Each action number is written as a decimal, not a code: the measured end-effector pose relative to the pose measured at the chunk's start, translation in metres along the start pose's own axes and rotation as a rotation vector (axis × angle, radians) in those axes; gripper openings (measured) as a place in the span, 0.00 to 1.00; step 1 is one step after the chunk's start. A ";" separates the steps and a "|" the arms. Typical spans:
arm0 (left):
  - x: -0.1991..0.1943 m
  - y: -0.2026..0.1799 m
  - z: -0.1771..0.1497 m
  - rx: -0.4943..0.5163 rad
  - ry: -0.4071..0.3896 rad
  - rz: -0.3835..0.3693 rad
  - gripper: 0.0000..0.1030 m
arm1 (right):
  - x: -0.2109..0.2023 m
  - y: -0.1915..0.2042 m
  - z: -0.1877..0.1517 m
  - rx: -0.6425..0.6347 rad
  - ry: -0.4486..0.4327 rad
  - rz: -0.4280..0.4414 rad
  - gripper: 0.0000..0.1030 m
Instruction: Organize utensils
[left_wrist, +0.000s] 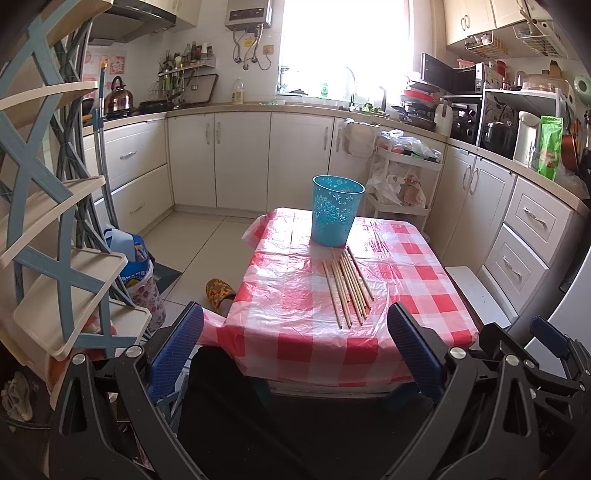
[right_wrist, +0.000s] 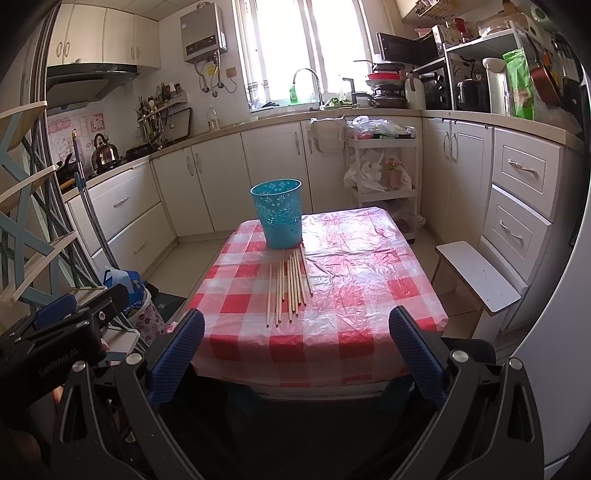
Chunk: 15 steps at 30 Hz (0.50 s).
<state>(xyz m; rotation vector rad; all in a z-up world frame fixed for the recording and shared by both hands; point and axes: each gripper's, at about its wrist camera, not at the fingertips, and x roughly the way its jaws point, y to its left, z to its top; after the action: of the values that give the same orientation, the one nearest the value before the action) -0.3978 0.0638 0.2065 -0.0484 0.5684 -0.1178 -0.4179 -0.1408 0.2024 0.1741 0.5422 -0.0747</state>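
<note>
Seemingly nothing is sorted yet: chopsticks lie mid-frame on the table before the bin, probably empty. Left gripper and right gripper gape, holding nothing.

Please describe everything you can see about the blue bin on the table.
The blue bin is a round container, apparently plastic, that narrows toward its base. Its wall carries a pale flower pattern, with small cut-out holes. It stands upright with an open top; its inside cannot be seen. It rests on the red-checked tablecloth, at the far side, directly behind the row of chopsticks. Whether they touch it is unclear.
</note>
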 end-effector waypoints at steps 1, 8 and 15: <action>0.000 0.001 0.000 0.000 0.002 0.000 0.93 | 0.000 -0.001 0.000 -0.001 0.002 0.001 0.93; 0.001 0.000 0.000 -0.003 0.009 -0.001 0.93 | 0.001 -0.001 -0.001 0.004 0.009 0.000 0.93; 0.001 -0.001 -0.002 -0.008 0.010 0.000 0.93 | 0.001 -0.001 -0.001 0.004 0.010 -0.001 0.93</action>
<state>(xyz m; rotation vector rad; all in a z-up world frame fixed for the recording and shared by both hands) -0.3976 0.0629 0.2043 -0.0556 0.5793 -0.1154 -0.4182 -0.1411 0.2007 0.1779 0.5522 -0.0757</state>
